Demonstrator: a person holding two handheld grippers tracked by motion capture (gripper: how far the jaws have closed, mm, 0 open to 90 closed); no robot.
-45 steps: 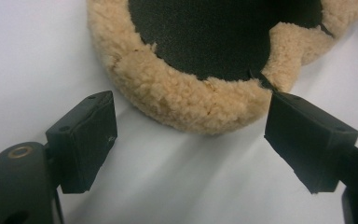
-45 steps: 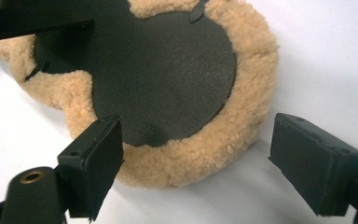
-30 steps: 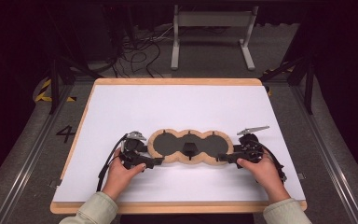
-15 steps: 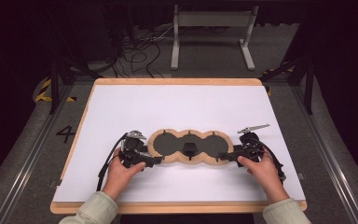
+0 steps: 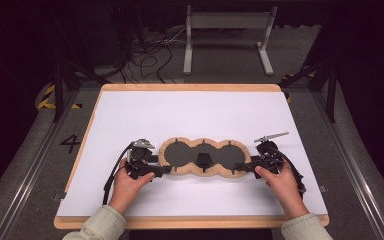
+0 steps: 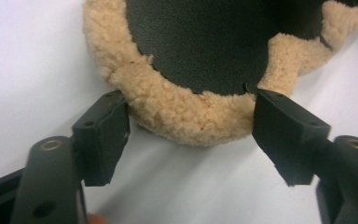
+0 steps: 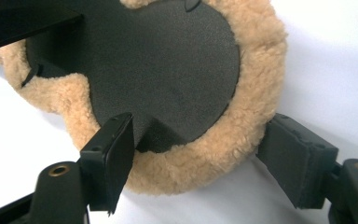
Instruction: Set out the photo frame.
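A three-lobed pad [image 5: 180,154], black on top with a tan fleece rim, lies flat on the white table top [image 5: 190,115]. My left gripper [image 5: 164,168] lies at its left end and my right gripper [image 5: 241,167] at its right end, each held by a hand. In the left gripper view the jaws of the left gripper [image 6: 191,126] flank the fleece rim [image 6: 186,116] and have just been closing; their tips brush the fleece without squeezing it. The right gripper [image 7: 200,144] has also been closing. One of its jaws is over the pad's black face [image 7: 158,65], the other outside the rim.
The white top has a wooden edge [image 5: 190,220] near the person. Behind the table stand a metal frame [image 5: 225,30] and loose cables [image 5: 150,55] on the dark floor. A "4" mark [image 5: 70,143] is on the floor at the left. Rails run along both sides.
Both hands keep their places at the pad's two ends, and the pad has not shifted.
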